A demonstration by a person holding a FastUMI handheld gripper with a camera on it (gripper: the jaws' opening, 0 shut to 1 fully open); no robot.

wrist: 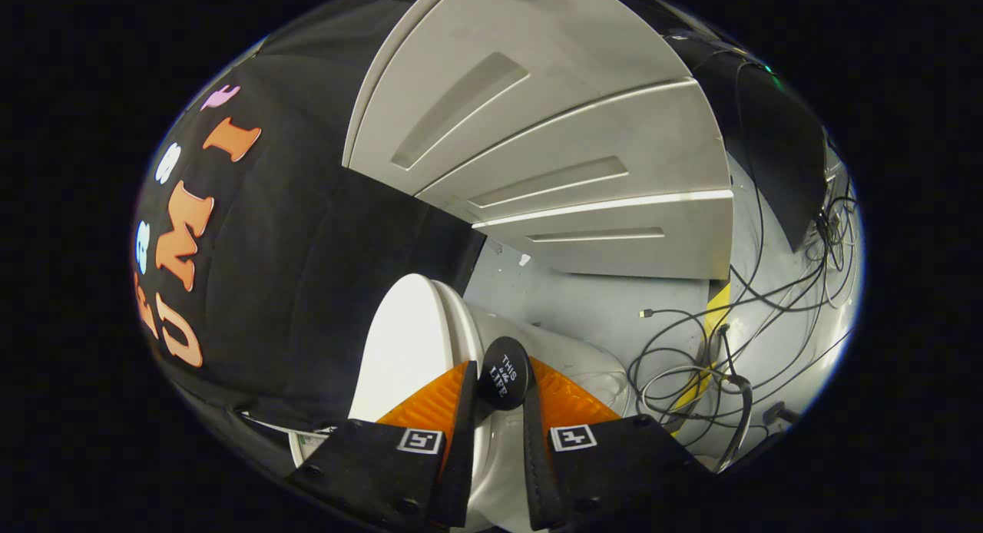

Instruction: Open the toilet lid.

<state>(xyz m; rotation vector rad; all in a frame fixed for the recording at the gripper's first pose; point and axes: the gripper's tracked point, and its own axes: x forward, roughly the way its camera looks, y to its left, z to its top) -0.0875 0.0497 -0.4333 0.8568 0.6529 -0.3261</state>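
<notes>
The white toilet lid (pixel 403 349) stands raised, nearly upright, just left of my fingers and close to the black cloth wall. A round black knob (pixel 504 373) is fixed at the lid's edge. My gripper (pixel 499 385) is shut on this knob, one finger on each side of it. Right of the lid lies the white toilet bowl (pixel 587 364), open to view beyond my right finger. The lid's lower part is hidden behind my fingers.
A grey cabinet (pixel 576 134) with recessed panels rises beyond the toilet. Several black cables (pixel 729 341) lie tangled on the grey floor to the right, crossing a yellow strip (pixel 718 314). The black cloth wall (pixel 292 272) hangs close on the left.
</notes>
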